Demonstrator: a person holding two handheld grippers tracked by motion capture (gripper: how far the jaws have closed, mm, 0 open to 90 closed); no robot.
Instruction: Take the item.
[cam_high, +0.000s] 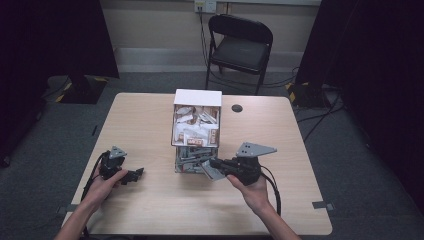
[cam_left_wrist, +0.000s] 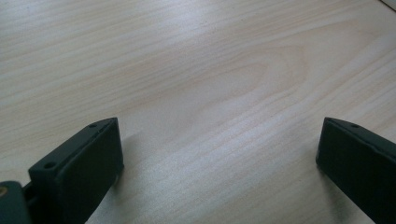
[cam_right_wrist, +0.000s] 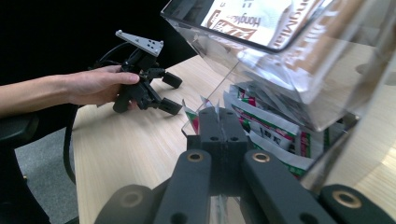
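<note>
Item: my right gripper (cam_right_wrist: 216, 112), jaws clenched on a red-green-white sachet (cam_right_wrist: 198, 122) at the clear plastic dispenser (cam_right_wrist: 299, 88) mouth. Step: extraction; next, draw it clear. Left gripper (cam_high: 131, 175) released, idle.

Above the right hand-held gripper (cam_right_wrist: 218, 116), a white sachet (cam_right_wrist: 243, 18) in the clear dispenser's (cam_right_wrist: 299, 70) upper compartment reads partly "Hong"; other sachet print is too cropped to read.
</note>
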